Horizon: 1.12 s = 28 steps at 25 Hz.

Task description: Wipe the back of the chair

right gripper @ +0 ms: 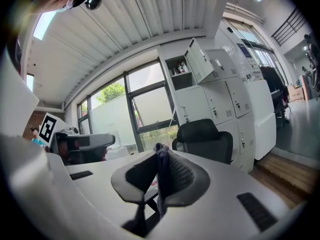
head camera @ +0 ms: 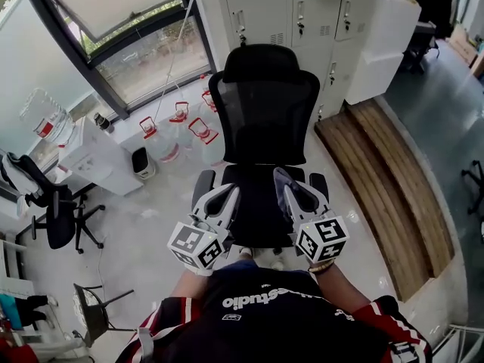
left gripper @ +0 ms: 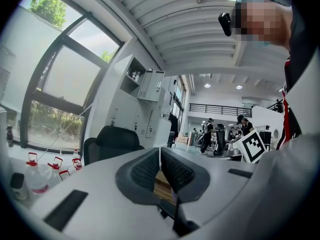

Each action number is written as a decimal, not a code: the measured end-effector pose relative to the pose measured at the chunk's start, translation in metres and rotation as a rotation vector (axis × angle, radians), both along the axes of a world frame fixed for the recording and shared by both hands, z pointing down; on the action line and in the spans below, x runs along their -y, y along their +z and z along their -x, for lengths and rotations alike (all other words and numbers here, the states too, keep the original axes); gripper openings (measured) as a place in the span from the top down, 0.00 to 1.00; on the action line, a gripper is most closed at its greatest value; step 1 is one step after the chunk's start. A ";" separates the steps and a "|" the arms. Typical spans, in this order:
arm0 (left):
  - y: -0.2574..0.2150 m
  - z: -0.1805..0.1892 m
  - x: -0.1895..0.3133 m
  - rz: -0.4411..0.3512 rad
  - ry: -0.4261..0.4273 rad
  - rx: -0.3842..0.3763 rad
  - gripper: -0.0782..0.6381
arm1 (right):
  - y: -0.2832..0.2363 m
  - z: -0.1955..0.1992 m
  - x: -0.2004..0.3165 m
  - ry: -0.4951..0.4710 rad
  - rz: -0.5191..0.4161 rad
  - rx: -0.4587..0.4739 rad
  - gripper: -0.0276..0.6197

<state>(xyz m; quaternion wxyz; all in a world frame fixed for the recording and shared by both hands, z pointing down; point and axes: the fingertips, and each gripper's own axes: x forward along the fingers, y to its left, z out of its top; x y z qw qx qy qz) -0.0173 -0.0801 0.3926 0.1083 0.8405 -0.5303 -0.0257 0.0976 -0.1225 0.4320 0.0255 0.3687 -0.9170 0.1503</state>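
Observation:
A black office chair (head camera: 265,119) with a mesh back and headrest faces me in the head view, its seat just beyond both grippers. The chair (left gripper: 107,141) also shows far off in the left gripper view, and the chair (right gripper: 205,136) in the right gripper view. My left gripper (head camera: 229,193) is held over the seat's left side, jaws together with nothing between them. My right gripper (head camera: 284,180) hovers over the seat's right side, shut on a thin dark cloth (right gripper: 161,171) that sticks up between its pads.
Water jugs with red handles (head camera: 181,131) stand on the floor behind the chair by the window. Grey lockers (head camera: 302,13) line the back wall. A wooden step (head camera: 386,180) runs at the right. Another black chair (head camera: 57,214) is at the left.

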 end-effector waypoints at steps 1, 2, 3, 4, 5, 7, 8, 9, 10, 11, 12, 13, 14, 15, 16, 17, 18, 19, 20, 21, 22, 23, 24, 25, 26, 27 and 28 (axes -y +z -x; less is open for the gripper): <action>0.001 0.003 0.006 -0.003 -0.001 -0.004 0.85 | -0.001 0.005 0.005 -0.006 -0.004 0.000 0.86; 0.001 0.007 0.012 -0.008 -0.003 -0.006 0.85 | -0.003 0.011 0.011 -0.011 -0.008 0.003 0.86; 0.000 0.012 0.018 -0.013 -0.007 -0.009 0.85 | -0.006 0.016 0.017 -0.015 -0.010 0.009 0.86; 0.000 0.018 0.023 -0.018 -0.011 -0.011 0.85 | -0.008 0.023 0.024 -0.018 -0.011 0.016 0.86; 0.000 0.026 0.029 -0.021 -0.016 -0.012 0.85 | -0.010 0.030 0.031 -0.018 -0.011 0.024 0.86; -0.001 0.043 0.043 -0.025 -0.028 -0.017 0.85 | -0.013 0.045 0.048 -0.013 -0.013 0.031 0.86; -0.002 0.052 0.051 -0.028 -0.035 -0.021 0.85 | -0.015 0.053 0.057 -0.011 -0.014 0.030 0.86; -0.004 0.061 0.060 -0.032 -0.042 -0.025 0.85 | -0.017 0.063 0.067 -0.013 -0.015 0.027 0.86; -0.007 0.070 0.068 -0.038 -0.047 -0.027 0.85 | -0.019 0.073 0.077 -0.018 -0.017 0.022 0.86; -0.009 0.079 0.076 -0.043 -0.052 -0.029 0.85 | -0.020 0.084 0.088 -0.026 -0.018 0.016 0.86; -0.011 0.089 0.085 -0.045 -0.055 -0.030 0.85 | -0.020 0.096 0.099 -0.036 -0.019 0.009 0.86; -0.013 0.099 0.094 -0.046 -0.058 -0.031 0.85 | -0.020 0.107 0.110 -0.046 -0.019 0.004 0.86; -0.013 0.109 0.103 -0.046 -0.060 -0.031 0.85 | -0.021 0.119 0.122 -0.054 -0.018 0.003 0.86; -0.014 0.120 0.111 -0.047 -0.063 -0.030 0.85 | -0.022 0.130 0.134 -0.060 -0.019 0.006 0.86; -0.015 0.132 0.119 -0.048 -0.068 -0.028 0.85 | -0.024 0.142 0.145 -0.065 -0.024 0.010 0.86; -0.015 0.144 0.127 -0.050 -0.074 -0.029 0.85 | -0.026 0.154 0.156 -0.069 -0.032 0.013 0.86; -0.015 0.155 0.135 -0.050 -0.079 -0.032 0.85 | -0.028 0.166 0.167 -0.073 -0.042 0.013 0.86; -0.015 0.165 0.144 -0.051 -0.082 -0.036 0.85 | -0.028 0.178 0.177 -0.078 -0.050 0.012 0.86; -0.015 0.174 0.151 -0.051 -0.083 -0.039 0.85 | -0.027 0.190 0.187 -0.082 -0.052 0.014 0.86; -0.015 0.182 0.159 -0.051 -0.081 -0.041 0.85 | -0.025 0.201 0.197 -0.084 -0.046 0.019 0.86; -0.014 0.191 0.166 -0.050 -0.079 -0.042 0.85 | -0.023 0.211 0.208 -0.084 -0.036 0.026 0.86; -0.013 0.199 0.174 -0.048 -0.076 -0.043 0.85 | -0.019 0.221 0.218 -0.082 -0.026 0.031 0.87; -0.012 0.207 0.181 -0.044 -0.073 -0.044 0.85 | -0.016 0.231 0.228 -0.078 -0.016 0.038 0.87; -0.011 0.215 0.187 -0.040 -0.072 -0.044 0.85 | -0.013 0.241 0.239 -0.077 -0.004 0.048 0.87; -0.010 0.222 0.193 -0.037 -0.071 -0.045 0.85 | -0.009 0.251 0.249 -0.079 0.008 0.058 0.87; -0.009 0.230 0.199 -0.035 -0.073 -0.046 0.85 | -0.006 0.260 0.259 -0.087 0.016 0.068 0.86; -0.007 0.238 0.206 -0.033 -0.078 -0.048 0.85 | -0.002 0.270 0.270 -0.099 0.020 0.077 0.86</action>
